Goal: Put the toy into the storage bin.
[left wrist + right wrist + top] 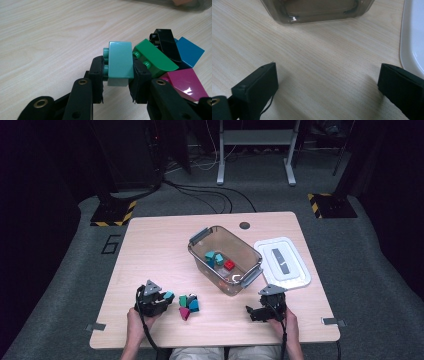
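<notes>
The left hand-held gripper [117, 82] is seen closed on a pale teal brick [120, 60], its two black jaws pressed against the brick's opposite sides, the studded face turned toward the left jaw and the glossy sloped face turned up toward the camera. The brick is held at the near-left part of the desk [150, 250], just beside a small heap of loose bricks: a green brick [155, 60], a black brick [166, 42], a blue brick [188, 51] and a magenta brick [186, 82]. The piece is judged to be light, hard and rigid plastic; the polished slope looks slippery, so the flat side walls, where the pads now sit, are judged the safest place to be gripped, and little squeeze should be needed. The right hand-held gripper [260, 312] is held at the near-right part of the desk with its jaws wide apart and nothing between them, bare wood lying in front of it. Farther out, a clear plastic bin [200, 254] with grey handles stands open at the middle of the desk; a few teal bricks [214, 258] and a red brick [229, 265] lie in it. Its white lid [295, 275] lies flat on the desk just to the right of it.
</notes>
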The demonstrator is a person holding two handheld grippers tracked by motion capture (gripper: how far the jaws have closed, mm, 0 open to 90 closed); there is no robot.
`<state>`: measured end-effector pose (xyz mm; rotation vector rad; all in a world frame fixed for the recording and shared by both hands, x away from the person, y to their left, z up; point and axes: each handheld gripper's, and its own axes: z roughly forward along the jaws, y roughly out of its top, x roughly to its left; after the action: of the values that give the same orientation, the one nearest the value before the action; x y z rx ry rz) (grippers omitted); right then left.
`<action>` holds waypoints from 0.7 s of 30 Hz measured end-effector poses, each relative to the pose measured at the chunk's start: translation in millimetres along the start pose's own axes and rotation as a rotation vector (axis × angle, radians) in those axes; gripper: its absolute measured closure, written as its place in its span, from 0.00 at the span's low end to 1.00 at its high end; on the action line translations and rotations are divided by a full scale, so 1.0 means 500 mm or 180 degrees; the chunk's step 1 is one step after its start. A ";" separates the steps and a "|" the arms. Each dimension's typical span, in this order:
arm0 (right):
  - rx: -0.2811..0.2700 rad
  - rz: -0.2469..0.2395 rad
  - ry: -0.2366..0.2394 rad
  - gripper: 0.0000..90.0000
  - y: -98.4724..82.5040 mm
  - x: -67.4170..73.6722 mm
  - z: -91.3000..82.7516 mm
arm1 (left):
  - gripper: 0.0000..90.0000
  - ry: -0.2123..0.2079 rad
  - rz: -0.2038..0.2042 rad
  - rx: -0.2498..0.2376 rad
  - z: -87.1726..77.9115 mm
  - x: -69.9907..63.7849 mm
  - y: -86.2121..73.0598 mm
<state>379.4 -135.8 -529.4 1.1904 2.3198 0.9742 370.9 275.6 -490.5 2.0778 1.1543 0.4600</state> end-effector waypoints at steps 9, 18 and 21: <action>0.0000 0.0000 0.0000 0.03 0.000 0.000 0.000 | 0.74 0.0009 0.0045 -0.0028 -0.001 0.000 0.011; 0.0000 -0.0001 0.0001 0.03 0.000 0.000 0.000 | 0.74 0.0029 0.0082 -0.0035 -0.006 0.000 0.020; 0.0000 0.0000 0.0001 0.03 0.000 0.000 0.000 | 0.74 0.0033 0.0081 -0.0049 -0.007 0.000 0.023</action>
<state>379.4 -135.9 -529.4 1.1902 2.3202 0.9745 375.3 273.1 -479.7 2.0813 1.1279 0.4909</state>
